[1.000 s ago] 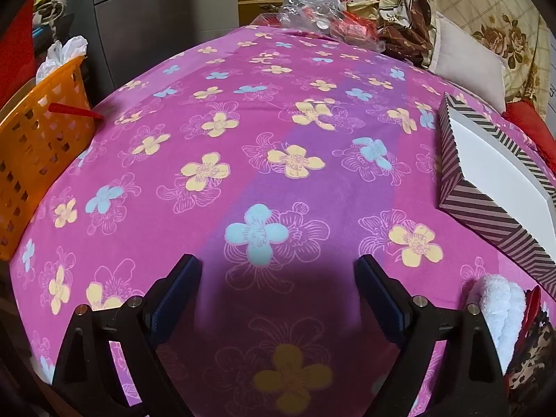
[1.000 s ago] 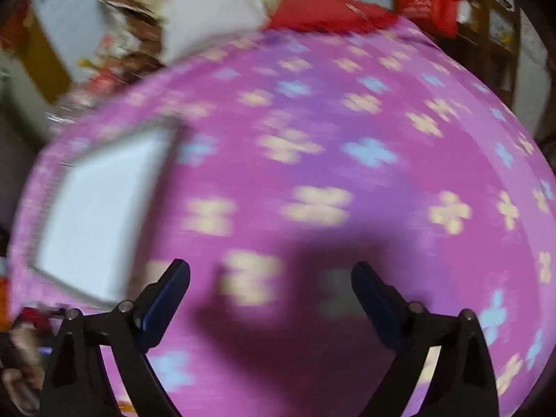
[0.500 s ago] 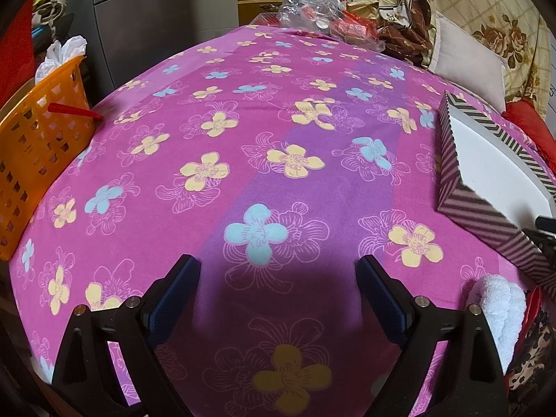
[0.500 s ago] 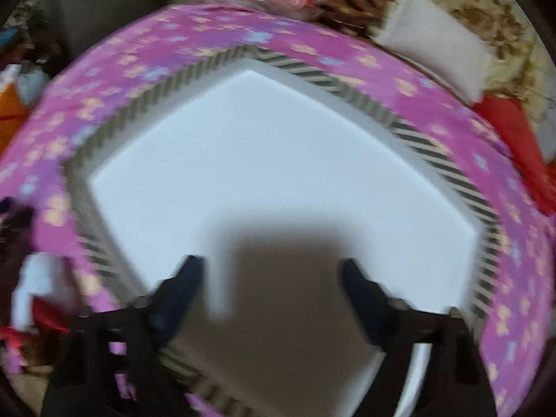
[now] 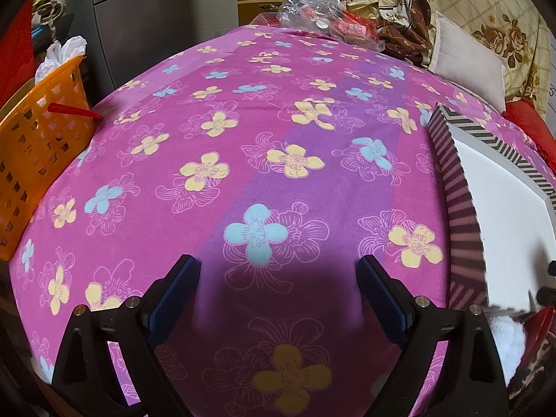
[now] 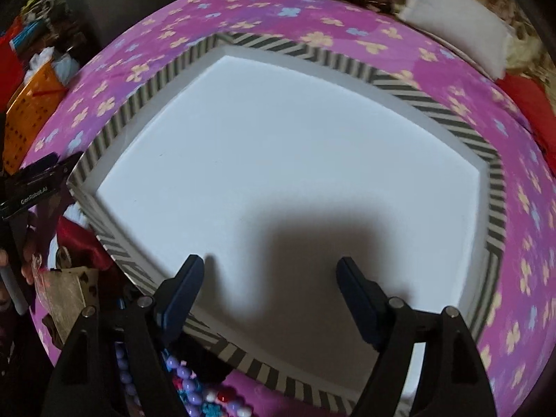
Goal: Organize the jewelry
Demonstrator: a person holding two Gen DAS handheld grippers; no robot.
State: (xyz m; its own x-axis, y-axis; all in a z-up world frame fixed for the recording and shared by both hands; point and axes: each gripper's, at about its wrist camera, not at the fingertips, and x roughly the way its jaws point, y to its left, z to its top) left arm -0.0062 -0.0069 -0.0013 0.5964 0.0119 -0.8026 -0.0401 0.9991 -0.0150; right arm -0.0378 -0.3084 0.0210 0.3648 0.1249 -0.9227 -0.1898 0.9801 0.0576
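**Right wrist view: gripper now over the striped box**

A second ago the right gripper point(image 6: 269, 272) faced bare pink bedspread point(image 5: 243, 139); now it hangs tilted steeply down over the white inside of the striped box point(image 6: 278, 146), jaws wide, opening slightly, holding nothing. Beaded jewelry point(image 6: 194, 392) lies just outside the box's near rim. The left gripper point(image 5: 278, 271) stays put above the bedspread, wide open and empty.

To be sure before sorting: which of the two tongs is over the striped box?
The right tongs, opening and empty, are over the striped box; the left tongs are over the flowered sheet.
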